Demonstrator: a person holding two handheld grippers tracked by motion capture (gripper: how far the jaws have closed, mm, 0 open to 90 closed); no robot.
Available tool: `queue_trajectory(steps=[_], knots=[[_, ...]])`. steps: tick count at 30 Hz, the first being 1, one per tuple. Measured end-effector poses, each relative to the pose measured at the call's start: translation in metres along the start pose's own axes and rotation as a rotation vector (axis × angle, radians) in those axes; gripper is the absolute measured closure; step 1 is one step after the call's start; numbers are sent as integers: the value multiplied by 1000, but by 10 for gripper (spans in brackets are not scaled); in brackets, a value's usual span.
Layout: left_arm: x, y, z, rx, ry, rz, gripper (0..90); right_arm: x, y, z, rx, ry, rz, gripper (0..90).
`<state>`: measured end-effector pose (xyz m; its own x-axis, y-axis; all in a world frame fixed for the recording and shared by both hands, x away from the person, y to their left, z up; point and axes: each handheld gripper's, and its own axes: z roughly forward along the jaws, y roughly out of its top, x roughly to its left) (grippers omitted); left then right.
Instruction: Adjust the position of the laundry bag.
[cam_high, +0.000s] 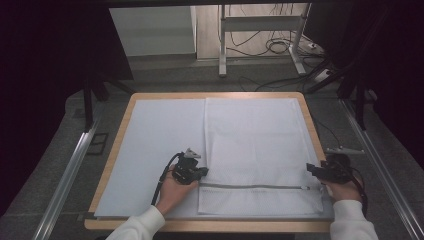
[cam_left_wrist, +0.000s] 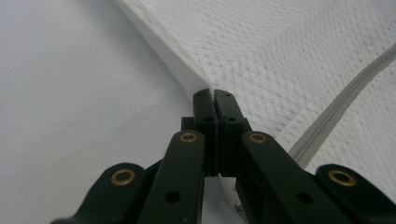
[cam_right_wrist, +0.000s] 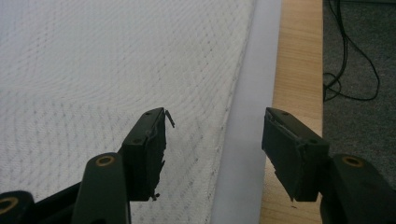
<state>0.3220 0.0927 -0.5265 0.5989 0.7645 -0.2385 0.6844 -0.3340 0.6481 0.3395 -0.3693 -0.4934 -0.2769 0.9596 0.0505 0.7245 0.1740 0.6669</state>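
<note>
1. Mesh laundry bag (cam_high: 255, 145), seen from the high view, is lying flat on the right half of a pale mat (cam_high: 160, 150) covering the wooden table (cam_high: 116, 150). Its zipper (cam_high: 260, 187) is running across near the person's edge. The left gripper (cam_high: 202, 173) is sitting at the bag's left edge just above the zipper's end, while the right gripper (cam_high: 311, 170) is hovering at the bag's right edge. White sleeves are coming in from below; grey carpet and cables are lying beyond the table.

2. Left gripper view: the left gripper (cam_left_wrist: 214, 93) is pressing its black jaws together on the bag's (cam_left_wrist: 289, 60) folded white edge. A honeycomb weave and the ribbed grey zipper (cam_left_wrist: 345, 98) tape are showing here.

3. Right gripper view: the right gripper (cam_right_wrist: 215, 126) is holding its jaws wide apart, grasping nothing, straddling the bag's (cam_right_wrist: 102, 70) stitched hem and the mat (cam_right_wrist: 254, 102) strip, with the table's (cam_right_wrist: 299, 60) wood grain beside it.
</note>
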Motion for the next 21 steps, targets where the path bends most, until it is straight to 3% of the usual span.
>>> queue_trajectory(steps=[6,21], knots=[[0,0,0,5,1,9,895,-1,-1,5,17,0,6,419],[0,0,-1,2,-10,14,894,5,-2,13,73,13,-35,569]])
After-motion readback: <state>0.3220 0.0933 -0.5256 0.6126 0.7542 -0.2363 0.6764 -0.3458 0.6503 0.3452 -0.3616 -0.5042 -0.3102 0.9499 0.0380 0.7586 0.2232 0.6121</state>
